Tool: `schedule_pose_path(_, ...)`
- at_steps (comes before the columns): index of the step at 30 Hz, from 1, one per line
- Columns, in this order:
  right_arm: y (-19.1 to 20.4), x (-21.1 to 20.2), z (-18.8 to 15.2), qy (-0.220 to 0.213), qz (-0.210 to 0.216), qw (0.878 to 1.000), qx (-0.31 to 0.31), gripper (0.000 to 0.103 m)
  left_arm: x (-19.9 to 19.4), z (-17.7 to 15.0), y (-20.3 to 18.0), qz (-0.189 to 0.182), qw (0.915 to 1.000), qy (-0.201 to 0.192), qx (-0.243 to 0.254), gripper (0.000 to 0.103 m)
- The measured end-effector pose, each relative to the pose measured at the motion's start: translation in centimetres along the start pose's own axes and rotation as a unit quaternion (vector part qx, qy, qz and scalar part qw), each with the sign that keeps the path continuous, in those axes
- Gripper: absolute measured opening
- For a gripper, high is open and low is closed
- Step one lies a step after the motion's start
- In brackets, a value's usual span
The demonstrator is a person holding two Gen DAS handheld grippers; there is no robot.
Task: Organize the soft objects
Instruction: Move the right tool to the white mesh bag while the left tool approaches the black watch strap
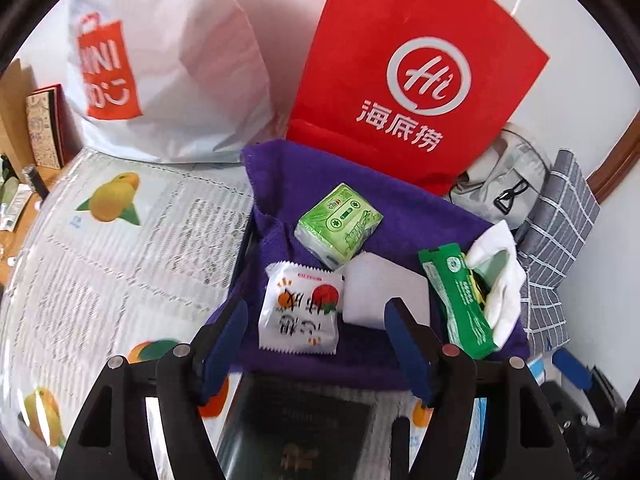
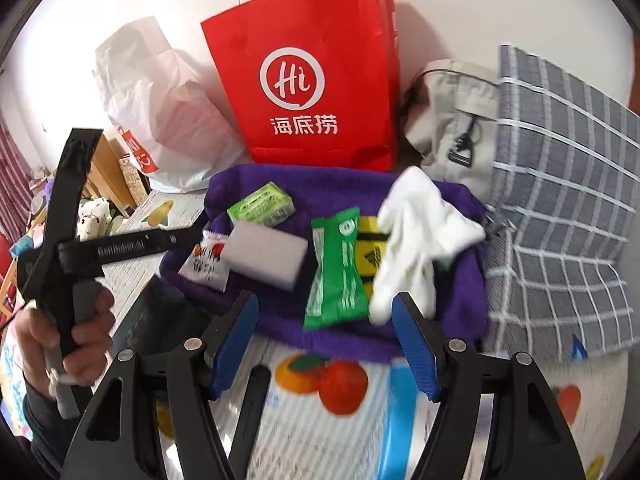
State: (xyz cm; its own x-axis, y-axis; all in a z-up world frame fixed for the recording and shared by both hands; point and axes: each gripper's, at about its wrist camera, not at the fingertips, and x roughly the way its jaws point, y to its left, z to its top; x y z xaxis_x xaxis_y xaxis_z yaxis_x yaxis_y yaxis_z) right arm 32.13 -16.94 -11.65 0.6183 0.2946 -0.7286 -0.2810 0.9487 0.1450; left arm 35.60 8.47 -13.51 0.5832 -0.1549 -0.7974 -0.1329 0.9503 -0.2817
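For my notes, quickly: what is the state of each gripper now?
Left gripper: open, holding nothing, above the purple towel.
Right gripper: open, holding nothing.

On a rumpled purple towel (image 1: 400, 216) lay a green tissue pack (image 1: 338, 221), a white snack sachet (image 1: 300, 312) printed with fruit, a white sponge block (image 1: 382, 294), a long green packet (image 1: 456, 300) and a crumpled white glove (image 1: 502, 276), close together and partly overlapping.
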Motion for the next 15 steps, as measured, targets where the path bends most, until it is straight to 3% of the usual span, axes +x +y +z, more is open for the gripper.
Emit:
schedule_pose_path(8,0.0,-5.1,-6.3,-0.001,-0.008,1.0,0.019,0.069,-5.8,-3.6,-0.9,-0.009,0.9981,-0.059,0.019,0.069)
schedule_pose_path(15,-0.3,-8.5,-12.4,0.018,-0.006,0.999,0.027,0.069,-9.0,-8.2,-1.7,-0.028,0.9981,-0.045,0.032,0.069)
